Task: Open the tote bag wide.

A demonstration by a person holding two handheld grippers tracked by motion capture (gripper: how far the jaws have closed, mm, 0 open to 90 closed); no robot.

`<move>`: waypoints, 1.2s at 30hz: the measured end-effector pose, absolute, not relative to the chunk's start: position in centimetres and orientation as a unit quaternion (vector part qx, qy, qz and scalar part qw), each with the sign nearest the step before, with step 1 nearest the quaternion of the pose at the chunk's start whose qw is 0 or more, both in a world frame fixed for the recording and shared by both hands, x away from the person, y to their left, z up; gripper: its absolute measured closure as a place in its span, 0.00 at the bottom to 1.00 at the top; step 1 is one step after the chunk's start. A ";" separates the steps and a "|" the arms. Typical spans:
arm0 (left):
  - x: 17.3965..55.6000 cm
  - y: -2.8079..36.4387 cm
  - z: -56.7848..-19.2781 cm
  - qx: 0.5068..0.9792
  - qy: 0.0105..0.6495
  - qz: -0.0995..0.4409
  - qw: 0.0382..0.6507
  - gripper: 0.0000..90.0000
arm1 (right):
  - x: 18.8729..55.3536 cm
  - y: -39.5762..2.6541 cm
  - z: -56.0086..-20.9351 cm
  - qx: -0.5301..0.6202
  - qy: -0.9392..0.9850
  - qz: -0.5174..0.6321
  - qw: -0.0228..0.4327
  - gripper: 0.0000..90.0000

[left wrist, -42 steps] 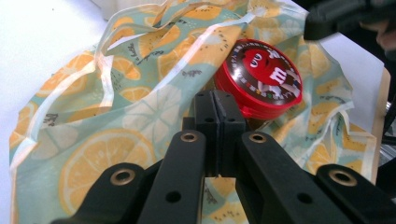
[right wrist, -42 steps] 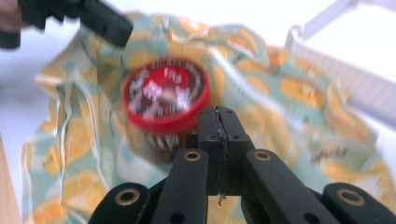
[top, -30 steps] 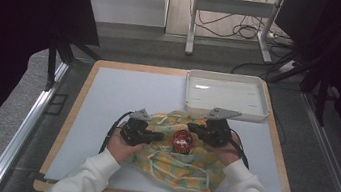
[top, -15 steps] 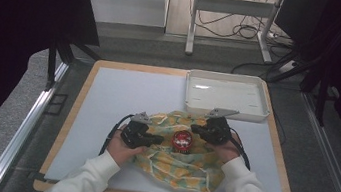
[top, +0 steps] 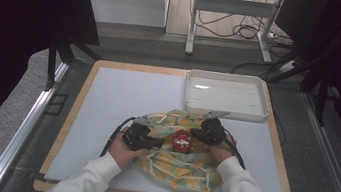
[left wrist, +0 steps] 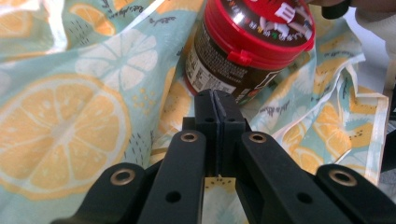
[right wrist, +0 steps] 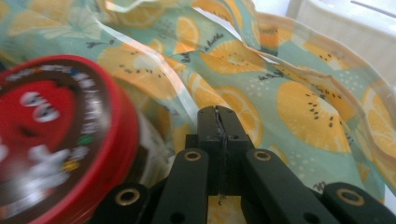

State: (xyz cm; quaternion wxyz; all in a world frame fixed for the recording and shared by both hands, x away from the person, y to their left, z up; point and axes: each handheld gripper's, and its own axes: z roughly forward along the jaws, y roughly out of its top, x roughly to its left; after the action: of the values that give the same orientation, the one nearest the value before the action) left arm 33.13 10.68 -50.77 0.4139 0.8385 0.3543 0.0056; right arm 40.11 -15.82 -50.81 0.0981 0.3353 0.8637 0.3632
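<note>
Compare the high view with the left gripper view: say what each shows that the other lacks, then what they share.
High view alone: the white tray at the far right of the table, both sleeves, and the right tongs beside the jar.

Left gripper view alone: the jar's brown label, the red lid's snap tab, and a scrap of cloth pinched between the shut jaws of the left tongs.

Both: the jar standing on the citrus-print cloth, with the left tongs close beside it.
</note>
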 end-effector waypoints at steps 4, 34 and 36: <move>33.1 10.5 -51.2 0.840 0.355 0.001 0.410 1.00 | 40.8 -15.8 -51.3 0.341 0.864 0.355 0.104 0.99; 31.7 9.6 -53.4 0.867 0.329 -0.049 0.372 1.00 | 42.5 -17.0 -52.2 0.375 0.855 0.343 0.107 0.99; 31.7 9.6 -53.4 0.866 0.329 -0.048 0.373 1.00 | 42.5 -17.0 -52.3 0.375 0.855 0.343 0.108 0.99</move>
State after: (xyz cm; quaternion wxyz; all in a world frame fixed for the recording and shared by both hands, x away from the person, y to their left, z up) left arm 31.65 9.57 -53.40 0.3734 0.8660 0.3292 -0.0479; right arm 42.45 -17.02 -52.25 0.1077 0.3746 0.8546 0.3430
